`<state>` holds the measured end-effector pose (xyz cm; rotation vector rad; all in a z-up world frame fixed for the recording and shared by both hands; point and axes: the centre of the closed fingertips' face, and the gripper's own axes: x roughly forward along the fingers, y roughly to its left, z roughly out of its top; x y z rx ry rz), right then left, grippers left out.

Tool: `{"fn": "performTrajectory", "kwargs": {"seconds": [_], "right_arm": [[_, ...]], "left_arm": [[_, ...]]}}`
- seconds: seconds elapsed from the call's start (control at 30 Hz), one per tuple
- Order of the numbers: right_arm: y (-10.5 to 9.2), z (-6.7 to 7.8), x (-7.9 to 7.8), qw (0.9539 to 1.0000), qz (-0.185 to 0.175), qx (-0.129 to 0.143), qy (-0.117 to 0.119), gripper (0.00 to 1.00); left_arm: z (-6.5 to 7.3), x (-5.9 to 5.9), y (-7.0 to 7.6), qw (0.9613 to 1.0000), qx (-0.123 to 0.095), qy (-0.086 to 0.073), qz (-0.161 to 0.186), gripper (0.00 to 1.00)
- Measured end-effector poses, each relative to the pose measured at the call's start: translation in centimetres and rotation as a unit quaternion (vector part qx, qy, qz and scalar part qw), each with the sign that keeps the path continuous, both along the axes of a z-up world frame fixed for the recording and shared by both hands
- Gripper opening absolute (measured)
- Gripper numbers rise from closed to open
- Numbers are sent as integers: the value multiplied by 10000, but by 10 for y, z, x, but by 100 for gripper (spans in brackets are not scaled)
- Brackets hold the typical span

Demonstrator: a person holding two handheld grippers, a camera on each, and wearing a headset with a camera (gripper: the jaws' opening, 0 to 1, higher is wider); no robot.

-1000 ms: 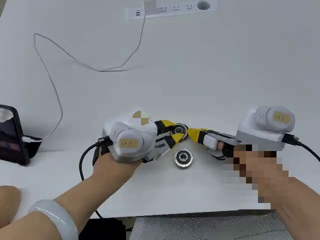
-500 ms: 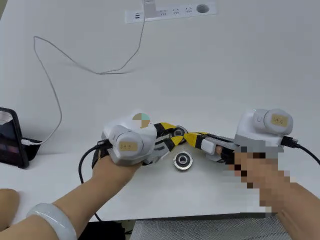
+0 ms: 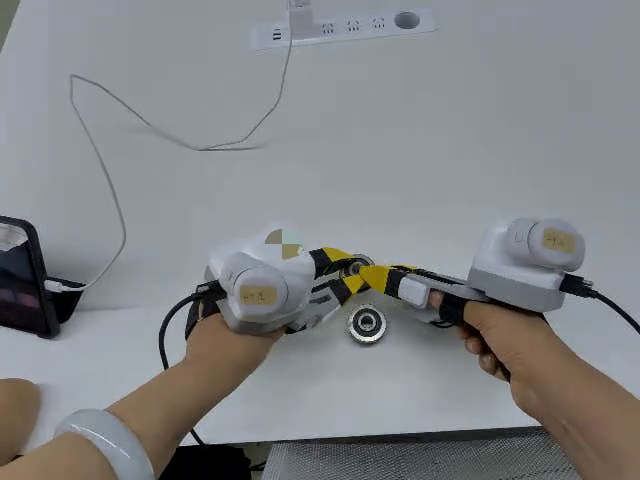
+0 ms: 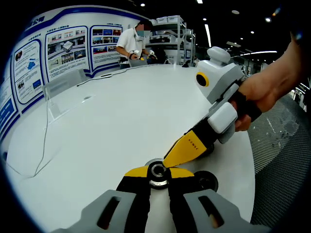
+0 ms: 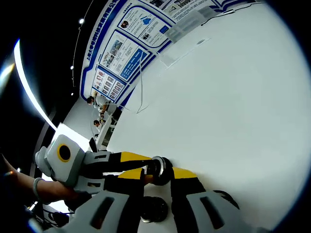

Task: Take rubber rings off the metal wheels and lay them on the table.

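The left gripper (image 3: 343, 270) holds a metal wheel (image 3: 356, 265) between narrow jaws; the right gripper (image 3: 372, 273) pinches the same wheel with its jaws from the opposite side. A second wheel (image 3: 367, 321) (dark ring around it) lies on the desk (image 3: 450, 150), just beside the held one.

We are holding the left gripper (image 3: 347, 268) low in front of us in our left hand (image 3: 232, 338), the forearm reaching in from the lower left. Its jaws are pointing right and clamping a small metal wheel (image 4: 158, 171) between their yellow tips. Our right hand (image 3: 497, 332) is wrapping round the back of the right gripper (image 3: 367, 274), the arm coming in from the lower right and the jaws pointing left. The two grippers are meeting tip to tip. In the right gripper view, the right jaws are pressing on either side of that same wheel.
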<state>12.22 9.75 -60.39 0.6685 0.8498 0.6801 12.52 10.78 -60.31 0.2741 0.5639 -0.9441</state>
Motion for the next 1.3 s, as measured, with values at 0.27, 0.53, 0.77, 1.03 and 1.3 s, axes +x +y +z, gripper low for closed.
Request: {"fn": "performTrajectory", "kwargs": {"seconds": [0.27,0.53,0.77,1.03,1.3], "right_arm": [[1,2,-3,9995,-125,237,194,23],[-1,7,-6,9992,-123,329,185,21],[-1,5,-5,9980,-146,516,322,21],[-4,11,-4,9966,-236,713,326,19],[-5,5,-1,9982,-241,486,236,13]], "left_arm": [[0,0,0,10000,-12,-1,5,14],[0,0,0,10000,-16,-5,4,14],[0,0,1,10000,-20,-11,2,14],[1,0,1,10000,-34,-12,2,14],[1,0,1,10000,-35,-13,2,14]]}}
